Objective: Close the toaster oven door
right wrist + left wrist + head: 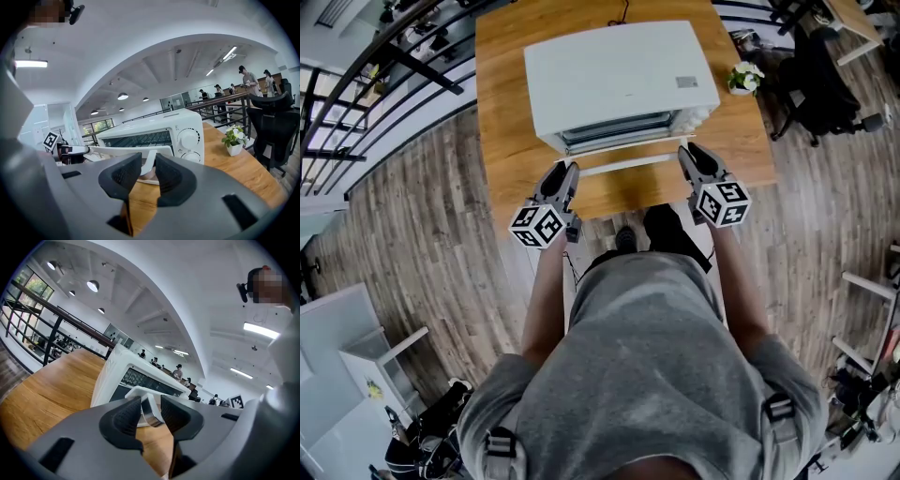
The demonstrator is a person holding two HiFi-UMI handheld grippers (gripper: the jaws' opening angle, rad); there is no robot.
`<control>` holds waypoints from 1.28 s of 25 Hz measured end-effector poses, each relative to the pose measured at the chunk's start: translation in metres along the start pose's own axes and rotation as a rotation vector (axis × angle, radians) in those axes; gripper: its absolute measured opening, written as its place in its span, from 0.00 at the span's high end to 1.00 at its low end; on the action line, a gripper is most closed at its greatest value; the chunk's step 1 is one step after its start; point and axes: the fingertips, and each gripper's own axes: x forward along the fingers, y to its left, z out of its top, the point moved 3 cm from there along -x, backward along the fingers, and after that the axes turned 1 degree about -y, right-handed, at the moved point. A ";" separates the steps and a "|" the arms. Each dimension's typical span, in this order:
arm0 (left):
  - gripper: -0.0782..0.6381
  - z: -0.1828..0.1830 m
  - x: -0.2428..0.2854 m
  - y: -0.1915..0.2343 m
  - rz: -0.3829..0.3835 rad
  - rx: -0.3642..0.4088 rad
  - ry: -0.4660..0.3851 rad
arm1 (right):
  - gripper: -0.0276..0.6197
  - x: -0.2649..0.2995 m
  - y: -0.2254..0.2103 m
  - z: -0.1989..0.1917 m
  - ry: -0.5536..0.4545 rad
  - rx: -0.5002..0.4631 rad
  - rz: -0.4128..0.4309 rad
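- Left claw [151, 405]: jaws partly apart, pads closed on the left end of the handle [626, 165].
- Right claw [149, 161]: jaws partly apart, pads clamped on the handle's right end.
- The handle fronts the door [617, 150], which lies dropped open toward the person.
- White oven [619, 70] sits mid-desk [506, 112], on orange-brown wood; a potted plant [744, 78] stands near the right edge.
- Around: plank floor [422, 244], black railing [384, 66] left, black chair [820, 80] right, white arched ceiling [154, 42].

Oven label [686, 82]: print too small to read. Dial [190, 139]: markings illegible. Handle [122, 151]: right post partly behind right gripper [147, 161]. Chair [276, 126]: cut off at right edge.
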 end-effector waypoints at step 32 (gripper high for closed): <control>0.69 0.047 0.039 0.017 0.060 0.008 -0.078 | 0.81 0.050 -0.013 0.045 -0.033 -0.041 0.063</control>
